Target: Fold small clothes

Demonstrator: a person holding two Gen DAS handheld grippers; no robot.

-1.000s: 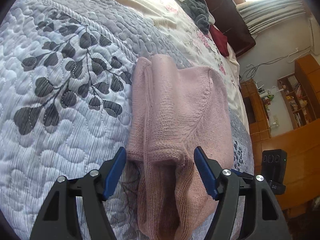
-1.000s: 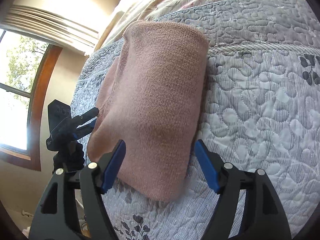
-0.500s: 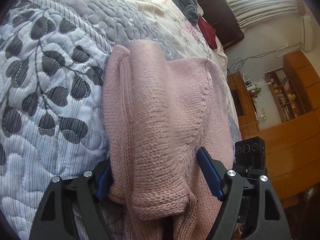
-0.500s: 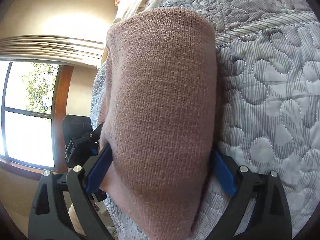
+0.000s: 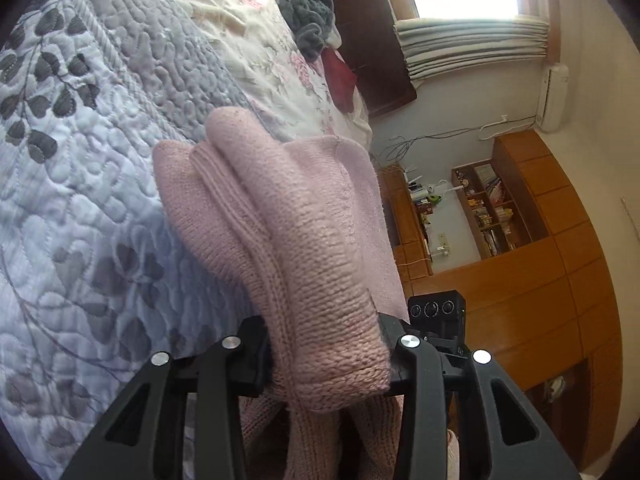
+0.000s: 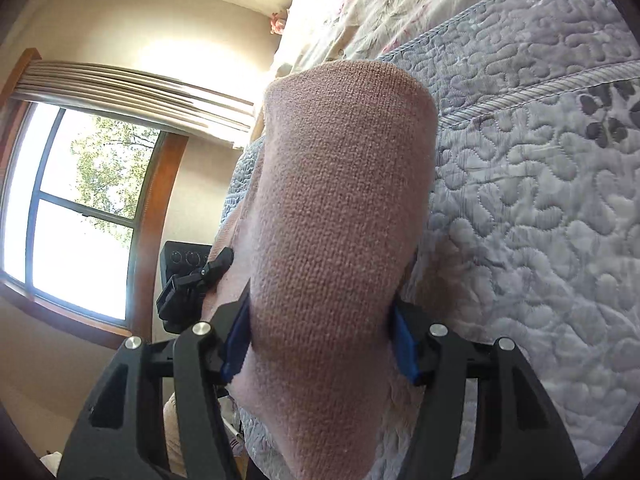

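A folded pink knit sweater (image 5: 288, 232) lies lengthwise on the grey leaf-patterned quilt (image 5: 80, 200), with its near end raised. My left gripper (image 5: 326, 348) is shut on that thick near end, the fingers pressed into the bunched knit. In the right wrist view the sweater (image 6: 340, 184) shows a smooth rounded fold, and my right gripper (image 6: 320, 344) is shut on it, a blue pad squeezing each side. The quilt (image 6: 540, 220) spreads to the right. Each gripper shows in the other's view: the right one (image 5: 438, 312) and the left one (image 6: 192, 280), both beside the sweater's edge.
A grey clothes pile (image 5: 308, 16) and a dark red garment (image 5: 340, 76) lie on the floral sheet (image 5: 280, 60) near the dark headboard (image 5: 368, 40). Wooden shelves (image 5: 500, 208) stand past the bed's edge. A window (image 6: 72, 216) lies to the left of the bed.
Both grippers moved forward onto the sweater and went from open to shut on it. The sweater's near end is now bunched and raised off the quilt.
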